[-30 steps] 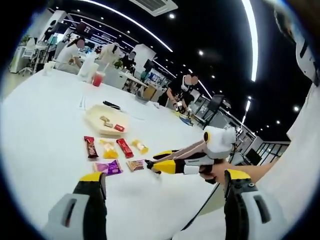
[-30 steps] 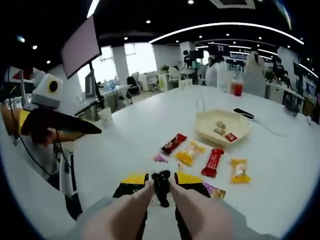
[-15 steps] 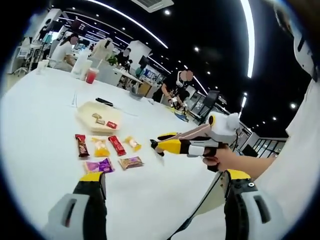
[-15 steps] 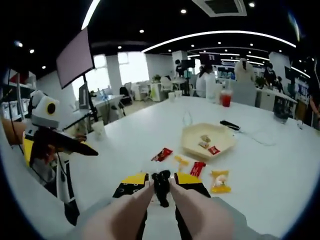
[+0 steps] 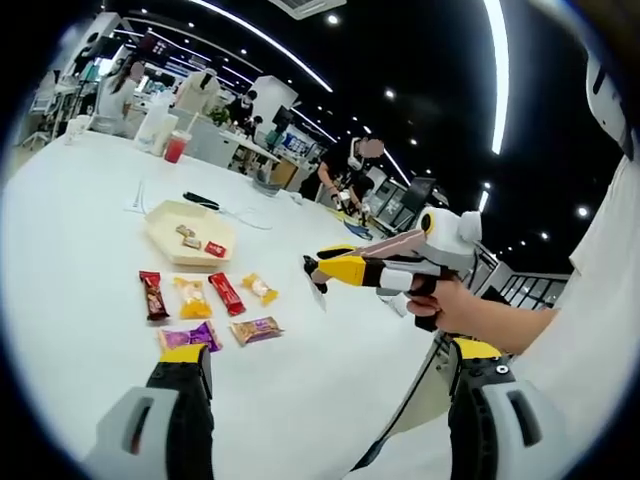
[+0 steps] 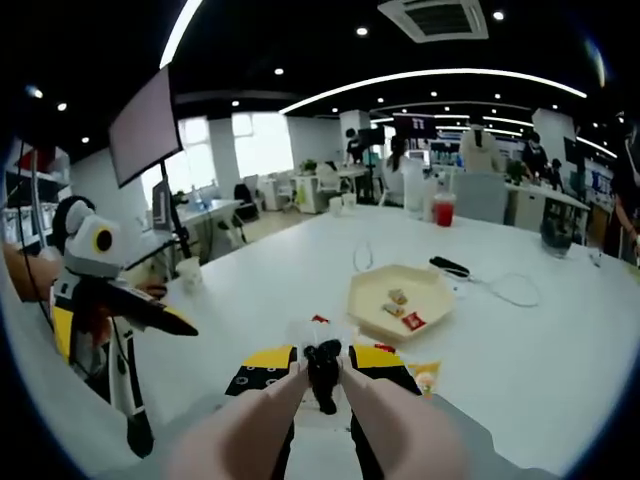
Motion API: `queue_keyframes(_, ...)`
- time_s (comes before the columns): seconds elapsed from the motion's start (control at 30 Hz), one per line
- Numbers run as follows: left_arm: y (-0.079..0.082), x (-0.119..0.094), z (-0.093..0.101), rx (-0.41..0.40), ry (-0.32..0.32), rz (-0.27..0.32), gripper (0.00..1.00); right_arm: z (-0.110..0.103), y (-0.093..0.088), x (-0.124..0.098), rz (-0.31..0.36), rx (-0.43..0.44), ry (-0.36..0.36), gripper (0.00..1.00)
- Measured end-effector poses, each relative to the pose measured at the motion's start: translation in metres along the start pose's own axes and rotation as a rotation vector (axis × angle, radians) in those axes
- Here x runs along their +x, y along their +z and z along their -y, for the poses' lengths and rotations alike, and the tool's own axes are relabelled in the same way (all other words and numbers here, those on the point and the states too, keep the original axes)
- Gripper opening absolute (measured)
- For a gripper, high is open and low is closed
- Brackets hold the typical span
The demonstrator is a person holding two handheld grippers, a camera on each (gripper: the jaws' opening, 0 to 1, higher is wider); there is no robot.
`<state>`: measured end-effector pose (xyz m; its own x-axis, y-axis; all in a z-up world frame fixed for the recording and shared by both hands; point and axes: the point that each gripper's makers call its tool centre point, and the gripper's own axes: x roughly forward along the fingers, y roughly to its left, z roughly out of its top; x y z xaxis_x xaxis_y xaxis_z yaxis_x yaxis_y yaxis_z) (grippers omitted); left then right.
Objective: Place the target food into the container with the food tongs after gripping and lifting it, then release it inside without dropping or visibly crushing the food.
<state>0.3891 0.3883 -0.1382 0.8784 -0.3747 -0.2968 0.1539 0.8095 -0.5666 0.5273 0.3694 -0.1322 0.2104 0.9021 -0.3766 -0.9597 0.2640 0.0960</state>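
One large white table (image 5: 90,250) carries everything of note, set in an open office with people seated and standing at desks beyond; on it, toward the far side, sits a pale yellow hexagonal tray (image 5: 190,236) (image 6: 393,300) holding three small wrapped pieces, one of them red; just beside the tray lies a black object on a white cable, what it is I cannot tell; near the tray, on the bare tabletop, six wrapped snacks lie apart from one another in two loose rows: a dark red bar (image 5: 152,295), a yellow packet (image 5: 191,297), a red bar (image 5: 226,293), a smaller yellow packet (image 5: 259,288), a purple packet (image 5: 189,337) and a brown packet (image 5: 257,329); none of these is inside the tray; a red drink cup (image 5: 177,147) stands at the far edge of the table. The right gripper (image 5: 316,272), held in a person's hand (image 5: 455,308), hangs above the table, clear of the snacks, its yellow-and-black jaws closed together with a small black part (image 6: 322,371) pinched between them. The left gripper (image 5: 320,365) is low over the table with its jaws spread wide and nothing between them; the purple packet lies just ahead of its left jaw.
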Motion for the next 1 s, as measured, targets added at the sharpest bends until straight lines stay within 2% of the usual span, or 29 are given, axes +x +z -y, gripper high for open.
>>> queue_keyframes(0.17,0.003,0.001,-0.001,0.002,-0.003,0.011,0.99,0.007,0.013,0.001,0.015,-0.027,-0.003,0.19)
queue_keyframes(0.57,0.007,-0.005,-0.009,0.001,0.019,0.053,0.99,0.017,0.017,0.000,0.008,-0.046,-0.010,0.19)
queue_keyframes(0.73,0.012,-0.012,-0.016,0.000,0.037,0.086,0.99,0.023,0.019,0.004,0.006,-0.041,-0.014,0.19)
queue_keyframes(1.0,0.017,-0.016,-0.023,0.003,0.051,0.102,0.99,0.029,0.026,0.011,0.011,-0.039,-0.016,0.19)
